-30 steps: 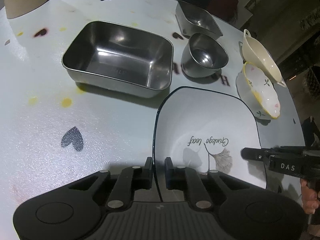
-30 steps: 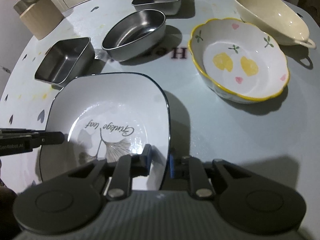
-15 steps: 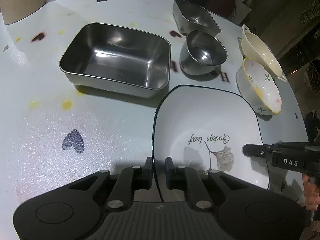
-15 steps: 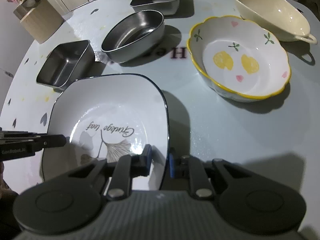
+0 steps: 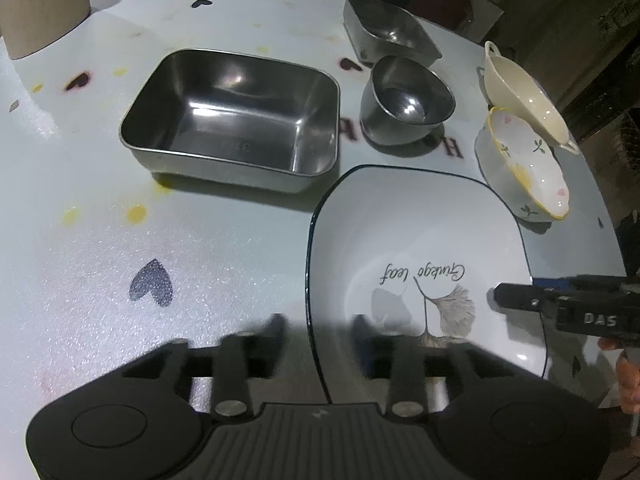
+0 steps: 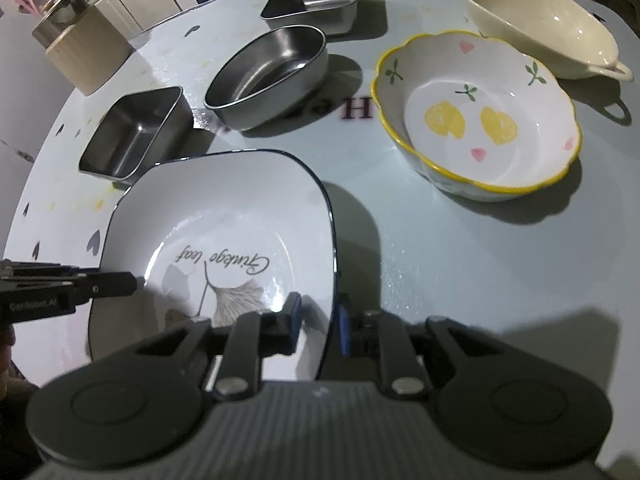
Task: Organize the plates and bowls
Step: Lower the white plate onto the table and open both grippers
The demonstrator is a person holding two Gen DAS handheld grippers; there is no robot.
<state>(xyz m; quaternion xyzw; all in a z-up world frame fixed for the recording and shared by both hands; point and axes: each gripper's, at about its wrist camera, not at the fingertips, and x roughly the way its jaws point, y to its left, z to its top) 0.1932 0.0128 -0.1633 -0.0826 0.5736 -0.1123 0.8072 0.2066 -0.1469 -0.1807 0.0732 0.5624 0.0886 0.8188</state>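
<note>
L gripper [image 5: 318, 330] jaws opening, off square plate [image 5: 420, 248] rim, which sat pinched a sec ago; rim between fingers, untouched. R gripper [image 6: 320, 320] same at opposite rim. Plate flat on table [image 5: 100, 240] near edge, beside big steel tray [image 5: 232, 116]. Likely placed; flower bowl [image 6: 476, 132], cream bowl [image 6: 540, 28] unsorted.

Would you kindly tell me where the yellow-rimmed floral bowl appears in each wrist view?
Left wrist: the yellow-rimmed floral bowl sits at the right edge, squeezed narrow, just below the cream handled bowl.
Right wrist: it fills the upper right, seen openly from above.
Shared landmark: the square ginkgo-leaf plate in the foreground.
</note>
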